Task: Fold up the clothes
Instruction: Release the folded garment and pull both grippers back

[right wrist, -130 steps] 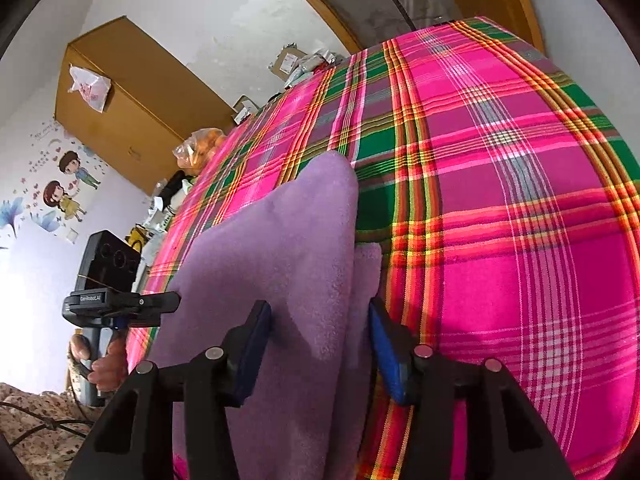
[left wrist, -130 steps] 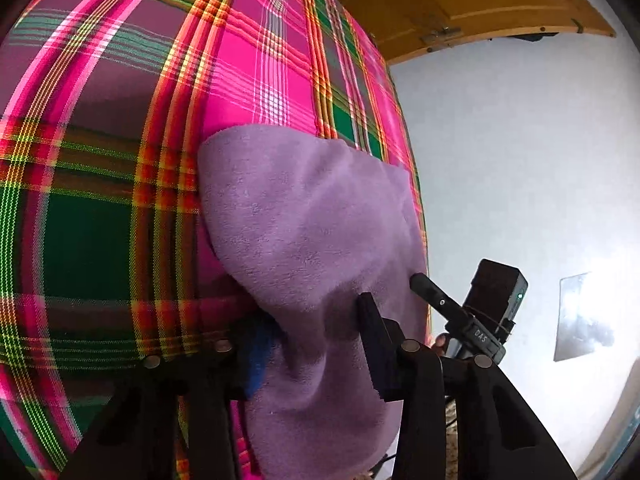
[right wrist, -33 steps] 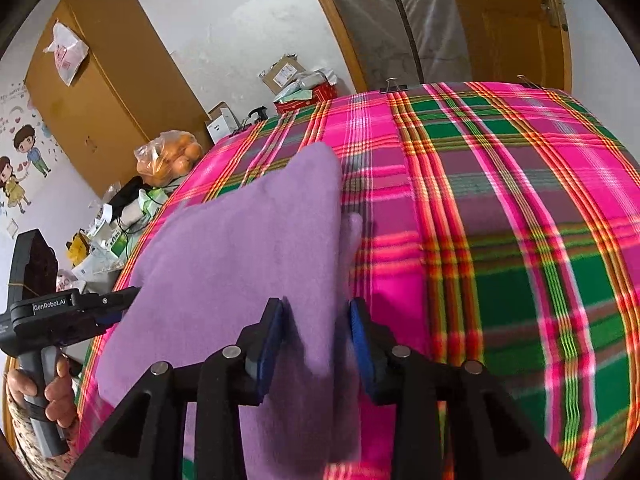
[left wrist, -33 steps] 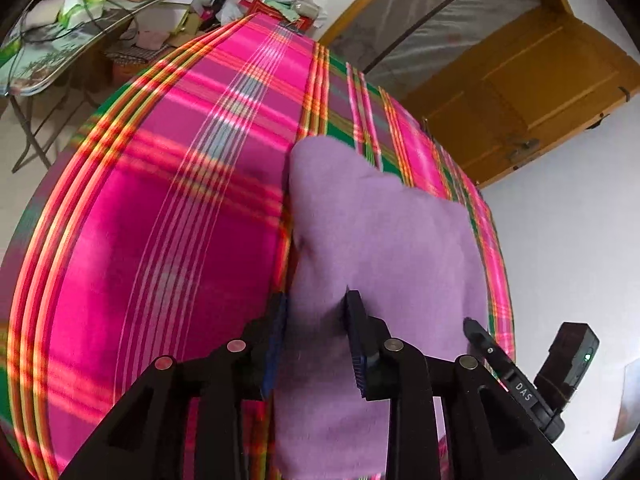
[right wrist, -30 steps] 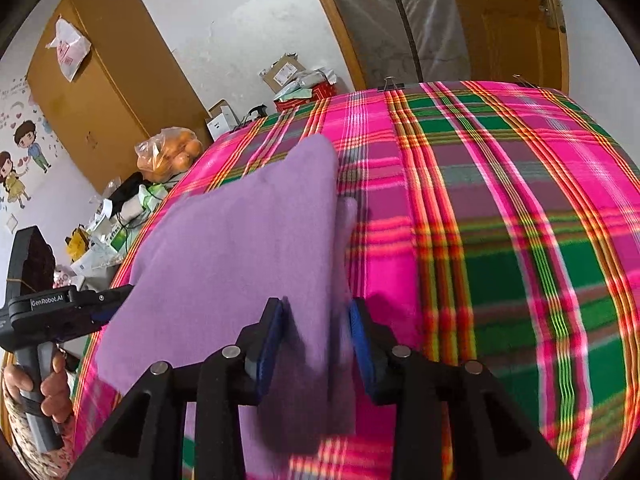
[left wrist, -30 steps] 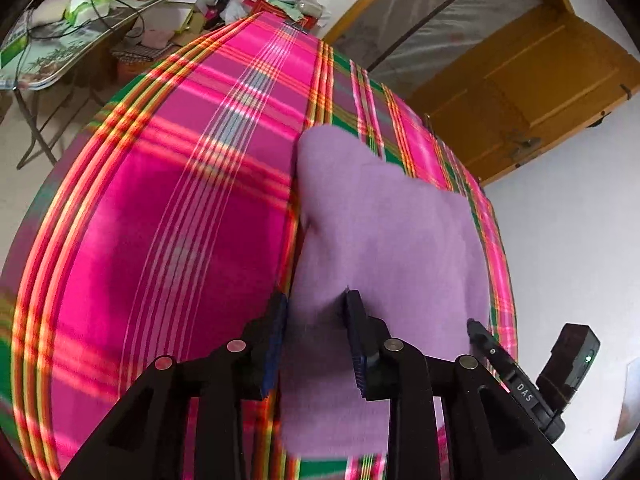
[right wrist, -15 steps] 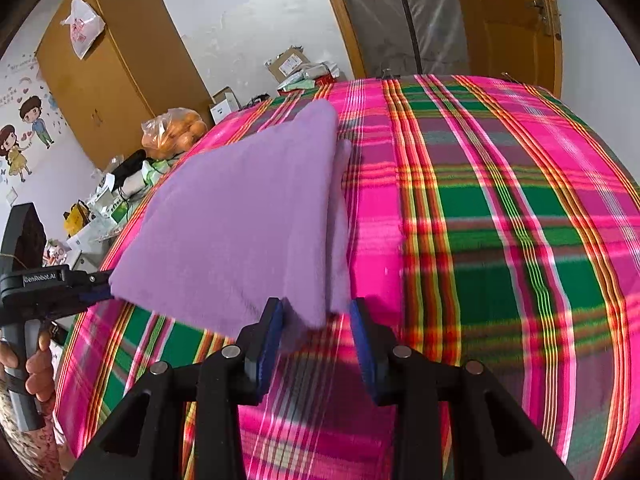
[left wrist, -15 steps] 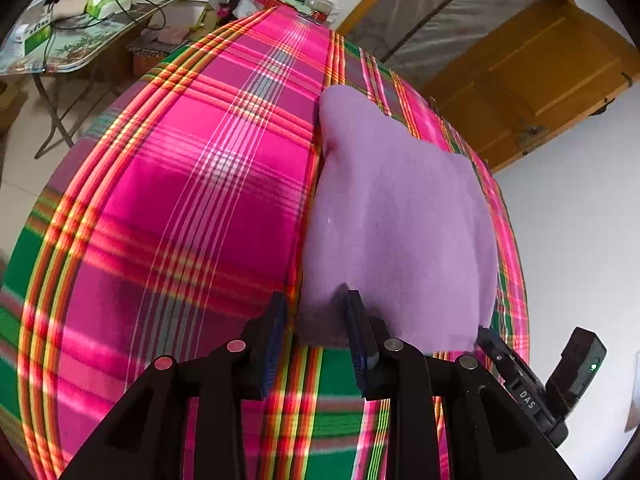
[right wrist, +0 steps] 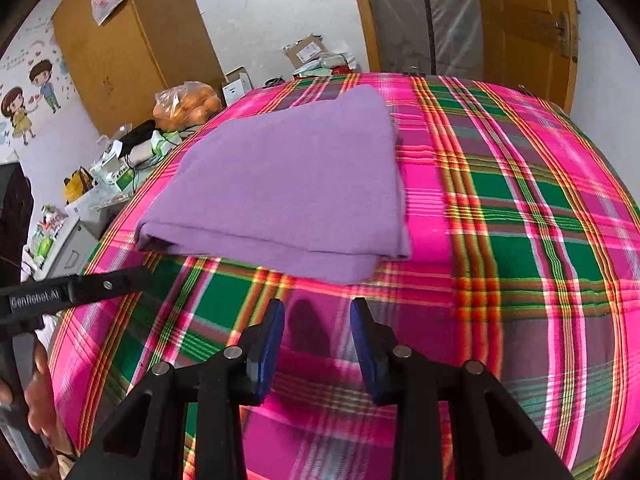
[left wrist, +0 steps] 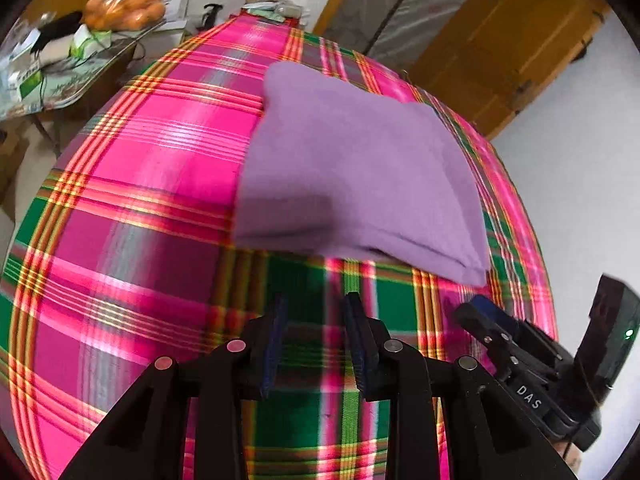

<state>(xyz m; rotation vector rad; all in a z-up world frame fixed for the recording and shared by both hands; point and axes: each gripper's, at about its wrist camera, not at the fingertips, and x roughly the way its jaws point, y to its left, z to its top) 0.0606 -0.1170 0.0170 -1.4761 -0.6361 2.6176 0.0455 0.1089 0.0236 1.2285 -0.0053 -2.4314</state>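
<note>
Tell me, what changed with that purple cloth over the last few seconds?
Both grippers, left and right, had pinched the soft purple cloth and carried it across the pink and green plaid bedcover. They have since let go and drawn back, jaws open and empty. The cloth now lies folded flat. The bedcover is unchanged.

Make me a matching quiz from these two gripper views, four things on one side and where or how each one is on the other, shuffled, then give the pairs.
Things:
1. purple cloth
2. left gripper
3. bag of oranges
4. plaid bedcover

Places or states:
A. on the cluttered side table beside the bed
B. folded, lying flat on the bed
C. open, holding nothing, short of the cloth's near edge
D. spread under the cloth

Pairs: 1-B, 2-C, 3-A, 4-D
</note>
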